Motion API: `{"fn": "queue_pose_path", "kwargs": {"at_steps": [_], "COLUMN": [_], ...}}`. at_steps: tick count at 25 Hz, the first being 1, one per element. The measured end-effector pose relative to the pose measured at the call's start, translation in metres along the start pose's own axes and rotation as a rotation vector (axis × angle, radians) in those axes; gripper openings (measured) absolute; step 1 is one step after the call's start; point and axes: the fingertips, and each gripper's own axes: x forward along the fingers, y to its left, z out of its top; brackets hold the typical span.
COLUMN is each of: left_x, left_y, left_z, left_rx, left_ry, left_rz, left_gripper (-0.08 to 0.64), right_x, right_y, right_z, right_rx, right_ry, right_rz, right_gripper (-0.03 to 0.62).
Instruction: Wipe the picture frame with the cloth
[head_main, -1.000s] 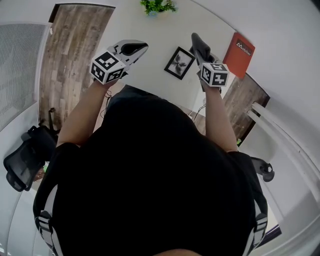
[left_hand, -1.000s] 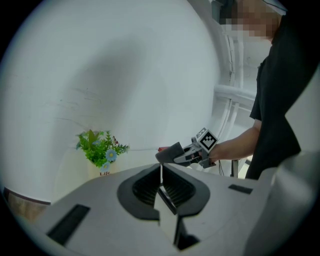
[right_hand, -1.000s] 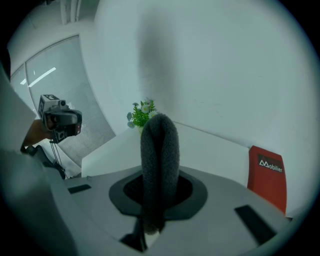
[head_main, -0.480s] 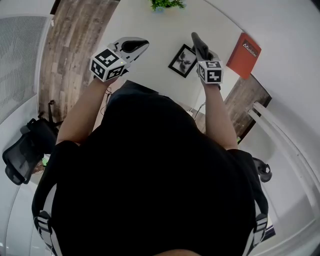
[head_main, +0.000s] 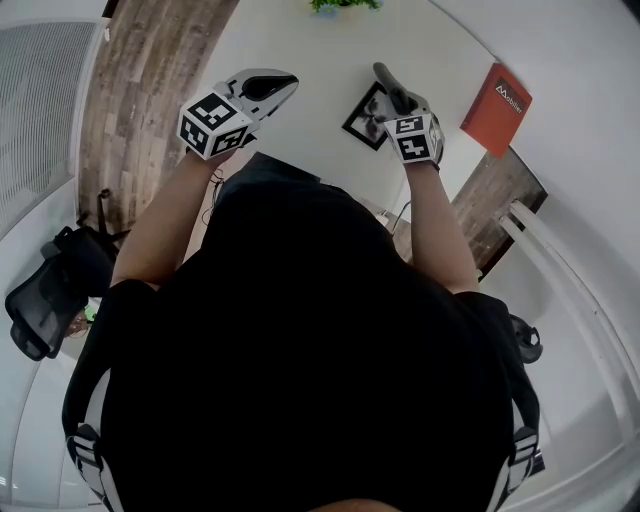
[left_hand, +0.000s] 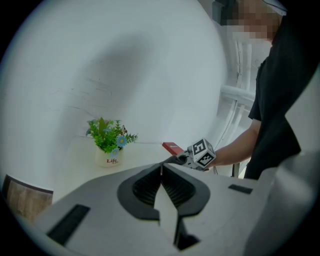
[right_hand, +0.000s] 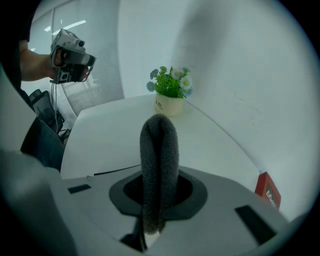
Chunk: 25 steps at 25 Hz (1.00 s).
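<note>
Right tool (head_main: 390, 90) nearer frame (head_main: 359, 120) (half hidden)

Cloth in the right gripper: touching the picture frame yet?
Cannot tell. Head view: the cloth overlaps the picture frame, height unclear; right gripper view shows no frame.

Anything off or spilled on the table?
Nothing stands out: the flower pot stands upright, the red book and picture frame look intact, and no spill shows on the white table.
</note>
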Motion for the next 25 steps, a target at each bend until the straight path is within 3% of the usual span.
{"fn": "queue_pose_path", "kwargs": {"at_steps": [25], "left_x": [0.0], "left_y": [-0.006], "left_z": [-0.009], "left_rx": [-0.018], "left_ry": [0.007], "left_rz": [0.003], "left_gripper": [0.02], "right_x": [0.017], "right_y": [0.036], "right_z": [-0.024], "right_rx": [-0.088], "right_ry": [0.061], "right_rz": [0.068], "right_gripper": [0.044]}}
